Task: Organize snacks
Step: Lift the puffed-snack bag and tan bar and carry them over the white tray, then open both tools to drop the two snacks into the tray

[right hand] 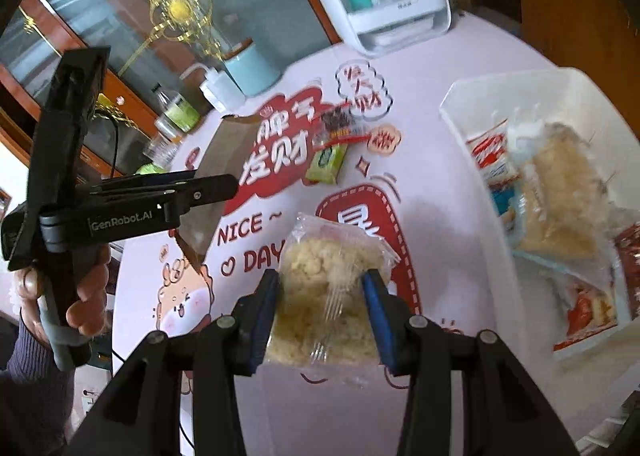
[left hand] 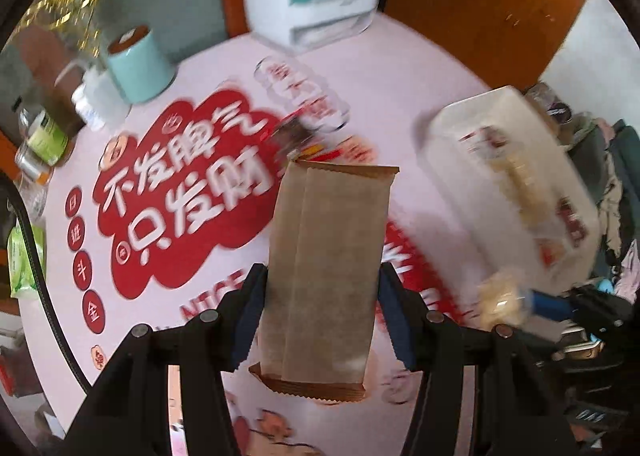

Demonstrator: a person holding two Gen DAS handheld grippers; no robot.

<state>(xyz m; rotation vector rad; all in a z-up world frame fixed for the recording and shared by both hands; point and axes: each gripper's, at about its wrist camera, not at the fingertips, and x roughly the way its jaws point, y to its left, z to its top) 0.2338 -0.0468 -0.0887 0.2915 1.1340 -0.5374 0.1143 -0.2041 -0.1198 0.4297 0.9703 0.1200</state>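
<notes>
My left gripper [left hand: 320,296] is shut on a brown paper snack packet [left hand: 326,256] and holds it above the pink printed tablecloth [left hand: 192,192]. In the right wrist view the left gripper [right hand: 208,192] shows at the left with that brown packet [right hand: 224,160]. My right gripper [right hand: 322,308] is shut on a clear bag of yellow crumbly snack [right hand: 328,296], left of the white bin [right hand: 472,144]. The white bin [left hand: 452,124] holds several packed snacks. A dark-and-red snack packet [right hand: 340,128] and a green packet [right hand: 326,162] lie on the table.
A white lidded box [right hand: 400,20] stands at the table's back. A teal cup [right hand: 250,70], a white dispenser [right hand: 220,90] and a green-labelled bottle [right hand: 178,112] stand at the back left. A clear empty tray [left hand: 300,92] lies mid-table.
</notes>
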